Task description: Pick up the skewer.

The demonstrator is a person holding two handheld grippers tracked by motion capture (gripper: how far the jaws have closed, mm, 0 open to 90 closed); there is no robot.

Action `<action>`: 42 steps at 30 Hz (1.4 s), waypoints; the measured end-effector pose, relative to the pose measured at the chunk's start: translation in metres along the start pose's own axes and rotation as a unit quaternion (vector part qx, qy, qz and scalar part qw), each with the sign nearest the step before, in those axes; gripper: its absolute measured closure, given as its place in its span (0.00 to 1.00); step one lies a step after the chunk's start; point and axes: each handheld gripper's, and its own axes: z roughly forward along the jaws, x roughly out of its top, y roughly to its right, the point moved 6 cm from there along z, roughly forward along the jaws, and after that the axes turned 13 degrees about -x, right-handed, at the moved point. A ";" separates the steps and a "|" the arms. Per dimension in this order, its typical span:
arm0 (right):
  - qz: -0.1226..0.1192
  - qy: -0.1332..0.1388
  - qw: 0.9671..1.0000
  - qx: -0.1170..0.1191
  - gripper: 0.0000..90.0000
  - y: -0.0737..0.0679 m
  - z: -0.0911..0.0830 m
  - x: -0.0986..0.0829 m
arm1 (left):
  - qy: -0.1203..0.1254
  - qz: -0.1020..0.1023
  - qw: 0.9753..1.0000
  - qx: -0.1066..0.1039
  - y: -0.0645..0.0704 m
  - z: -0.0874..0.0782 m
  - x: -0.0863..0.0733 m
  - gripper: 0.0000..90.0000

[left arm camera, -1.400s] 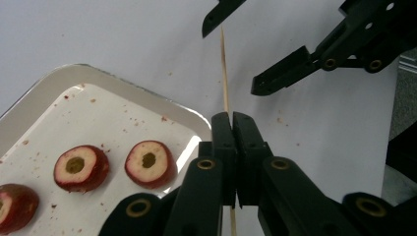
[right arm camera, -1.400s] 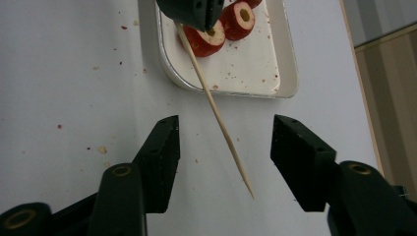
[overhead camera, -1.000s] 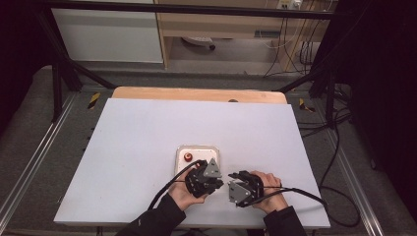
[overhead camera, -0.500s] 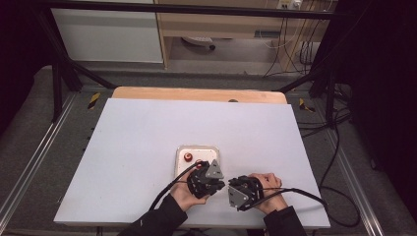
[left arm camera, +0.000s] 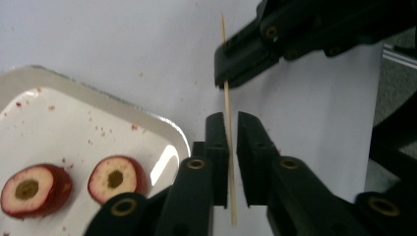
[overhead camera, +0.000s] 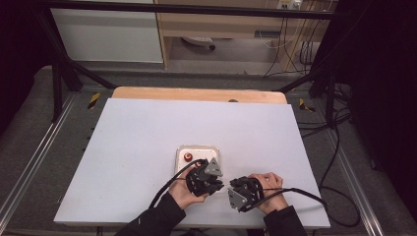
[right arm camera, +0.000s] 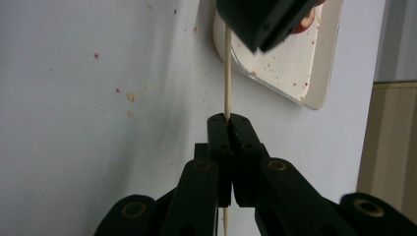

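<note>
Skewer [left arm camera: 227, 123] axis: runs 12 to 6 between the slightly parted left gripper [left arm camera: 232, 120] jaws.
Right gripper [right arm camera: 227, 119]: clamped on it.

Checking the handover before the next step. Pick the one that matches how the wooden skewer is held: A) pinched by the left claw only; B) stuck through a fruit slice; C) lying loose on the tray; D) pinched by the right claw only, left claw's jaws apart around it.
D: the right claw is shut on the wooden skewer, while the left claw shows gaps beside it.

The left gripper [overhead camera: 218, 186] has lifted away from the tray [overhead camera: 197, 150].
</note>
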 end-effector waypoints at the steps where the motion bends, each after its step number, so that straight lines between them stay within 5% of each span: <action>1: -0.004 -0.003 1.000 -0.002 0.99 0.000 0.000 0.000 | -0.004 -0.005 1.000 0.000 -0.001 -0.002 0.000 0.86; 8: -0.040 0.002 0.999 -0.008 0.99 0.006 0.005 0.008 | -0.070 -0.034 0.997 -0.012 -0.007 -0.006 -0.009 0.86; 23: -0.080 -0.009 0.997 -0.006 0.99 0.004 0.006 0.014 | -0.120 -0.025 0.993 -0.001 -0.007 0.009 -0.011 0.98; 28: -0.071 -0.009 0.997 -0.008 0.97 0.005 0.004 0.014 | -0.116 -0.023 0.993 0.009 -0.006 0.010 -0.011 0.99; 31: -0.047 -0.006 0.999 -0.006 0.91 0.006 0.004 0.015 | -0.110 -0.022 0.994 0.019 -0.006 0.009 -0.012 0.99; 34: 0.035 -0.020 0.999 -0.014 0.69 0.013 0.002 0.010 | -0.099 -0.023 0.995 0.022 -0.006 0.004 -0.015 0.99; 36: 0.056 -0.018 0.998 -0.018 0.65 0.016 0.002 0.009 | -0.091 -0.026 0.995 0.025 -0.006 0.002 -0.016 0.99; 40: 0.156 -0.024 0.987 -0.025 0.50 0.023 -0.001 0.000 | -0.084 -0.025 0.995 0.039 -0.009 -0.009 -0.022 0.98; 41: 0.205 -0.032 0.978 -0.026 0.46 0.026 -0.002 -0.006 | -0.083 -0.026 0.995 0.041 -0.010 -0.011 -0.024 0.99; 42: 0.227 -0.034 0.973 -0.028 0.46 0.027 -0.002 -0.009 | -0.082 -0.027 0.995 0.043 -0.010 -0.014 -0.026 0.99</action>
